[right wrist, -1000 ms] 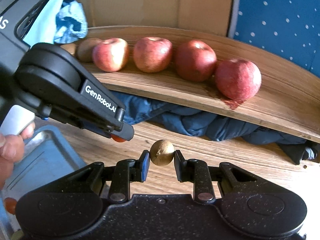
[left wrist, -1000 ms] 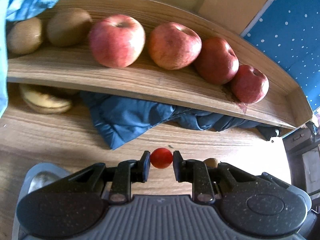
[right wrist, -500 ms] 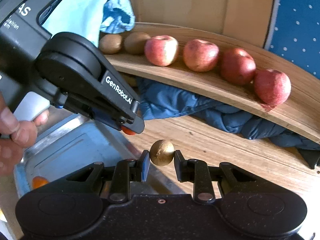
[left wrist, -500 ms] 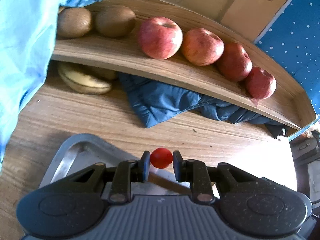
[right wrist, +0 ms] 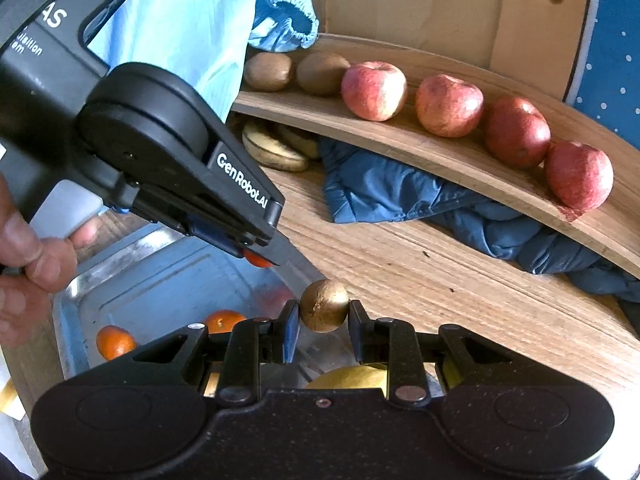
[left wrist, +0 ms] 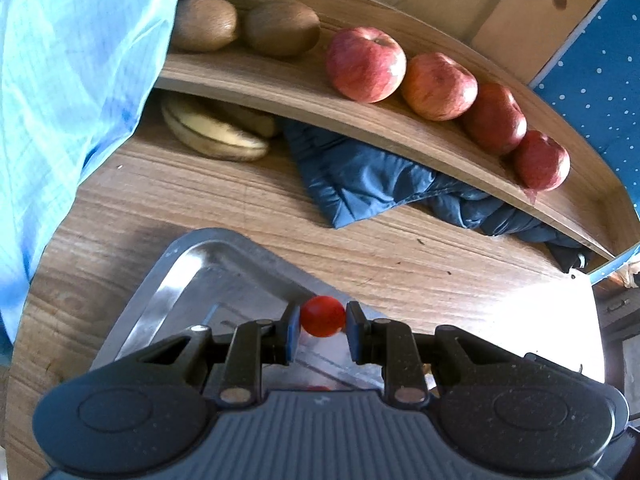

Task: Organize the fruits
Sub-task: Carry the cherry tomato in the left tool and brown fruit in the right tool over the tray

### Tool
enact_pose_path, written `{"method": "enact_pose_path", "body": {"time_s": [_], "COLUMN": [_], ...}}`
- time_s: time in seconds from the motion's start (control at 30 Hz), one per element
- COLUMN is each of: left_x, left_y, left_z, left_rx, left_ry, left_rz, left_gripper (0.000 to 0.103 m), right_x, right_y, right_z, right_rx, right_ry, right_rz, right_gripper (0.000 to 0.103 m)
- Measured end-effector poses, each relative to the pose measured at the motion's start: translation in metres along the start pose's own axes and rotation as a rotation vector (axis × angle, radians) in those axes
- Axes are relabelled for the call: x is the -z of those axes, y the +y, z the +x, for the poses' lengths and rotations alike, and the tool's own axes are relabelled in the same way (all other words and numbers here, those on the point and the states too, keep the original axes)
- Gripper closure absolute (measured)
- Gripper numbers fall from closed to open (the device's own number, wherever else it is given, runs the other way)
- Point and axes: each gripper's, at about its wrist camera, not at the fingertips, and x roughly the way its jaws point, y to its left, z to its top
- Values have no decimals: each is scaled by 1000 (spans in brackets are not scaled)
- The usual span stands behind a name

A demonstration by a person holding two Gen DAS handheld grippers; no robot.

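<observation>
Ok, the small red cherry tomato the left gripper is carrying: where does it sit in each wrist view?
Left wrist view: the small red cherry tomato is low centre, clamped in the left gripper above the metal tray's rim.
Right wrist view: only a red sliver peeks under the left gripper's tip, left of centre.
Shared landmark: the row of four red apples on the curved wooden shelf.

Your two fisheye views bow the shelf (left wrist: 400,128) into an arc and darken at the corners. Daylight from the right burns out the desk (left wrist: 520,320) at the lower right of the left view. The tray (right wrist: 168,276) glints. Focus is sharp throughout.
</observation>
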Motion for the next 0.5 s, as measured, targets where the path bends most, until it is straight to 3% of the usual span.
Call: {"method": "enact_pose_path", "body": {"time_s": [0.5], "left_x": [8], "left_y": [11], "left_z": [5], "left_rx": [-33], "left_ry": [32], "left_rz": [-22], "left_gripper": [77], "right_x": [-2], "right_y": [7], "right_z": [11], "right_rx": [-9], "right_ry": [36], "right_rz": [-16], "right_gripper": [75]}}
